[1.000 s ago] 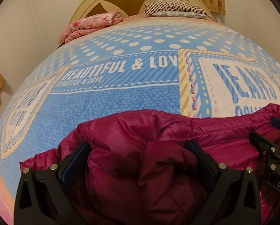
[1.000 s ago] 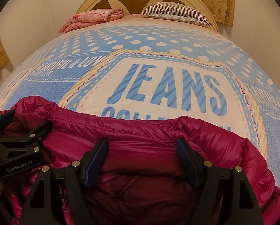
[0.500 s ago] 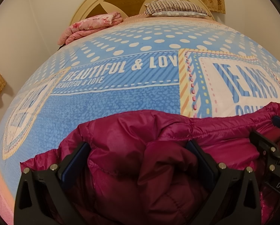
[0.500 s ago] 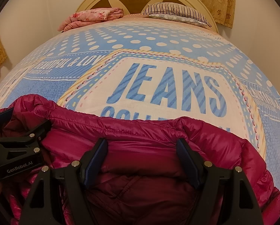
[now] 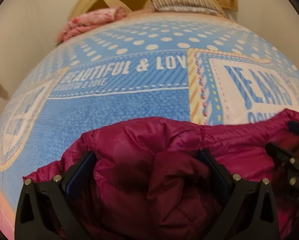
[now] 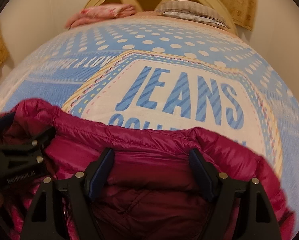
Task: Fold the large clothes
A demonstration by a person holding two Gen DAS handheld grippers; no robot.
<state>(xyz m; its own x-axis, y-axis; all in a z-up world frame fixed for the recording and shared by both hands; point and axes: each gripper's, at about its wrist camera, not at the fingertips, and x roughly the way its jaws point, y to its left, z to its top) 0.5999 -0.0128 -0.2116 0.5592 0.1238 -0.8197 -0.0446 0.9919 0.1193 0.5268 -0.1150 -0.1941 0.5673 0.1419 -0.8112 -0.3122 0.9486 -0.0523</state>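
We see the jacket bunched at the near edge of the bedspread; our left gripper stands wide with a thick fold between its pads, though whether they pinch it we cannot tell; our right gripper spreads wide over the jacket, its grip equally unclear; both sit close together.

The magenta puffer jacket runs off the lower frame edge in both views, its near part hidden behind the gripper bodies. It covers the second printed line on the bedspread. The far pillow and pink bedding are blurred.
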